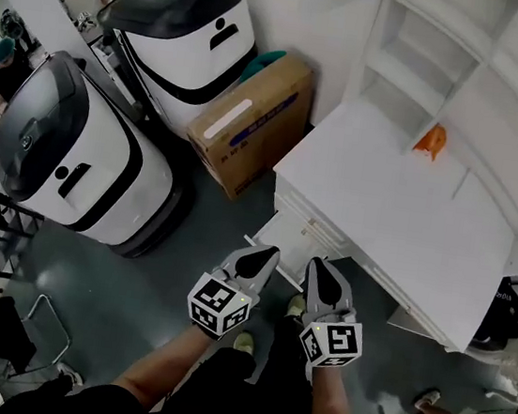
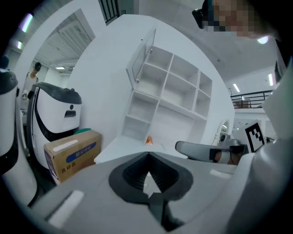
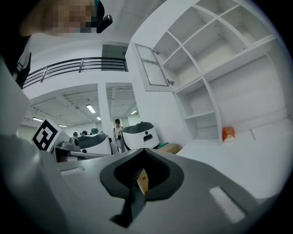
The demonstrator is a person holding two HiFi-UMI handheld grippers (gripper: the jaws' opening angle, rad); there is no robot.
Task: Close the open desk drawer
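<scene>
To the left of the white desk with open shelving (image 1: 401, 206) stand a white-and-black rounded machine (image 1: 69, 143) and a second machine of the same make (image 1: 193, 27). A brown cardboard box (image 1: 251, 120) sits just beside the desk's left side.

At the desk's front edge the white desk drawer (image 1: 291, 234) is pulled out toward the person. Its handle, if it has one, appears to be hidden, and its contents cannot be made out.

Just in front of the drawer, the left gripper (image 1: 267, 252) hangs with its jaws brought together tip to tip. Only background shows through the gap behind the tips, so it holds nothing. The right gripper (image 1: 320, 264) is beside it, a little further right along the desk front, and is likewise closed and empty.

Further right, on the desk top near the shelving, lies a small orange object (image 1: 431, 139).

The step in hand is judged to be the approach to the drawer front. The closed tips should be set flat against the front panel, one toward each end. Both should then push evenly and squarely toward the desk, so the drawer does not skew, easing off as it comes flush.
</scene>
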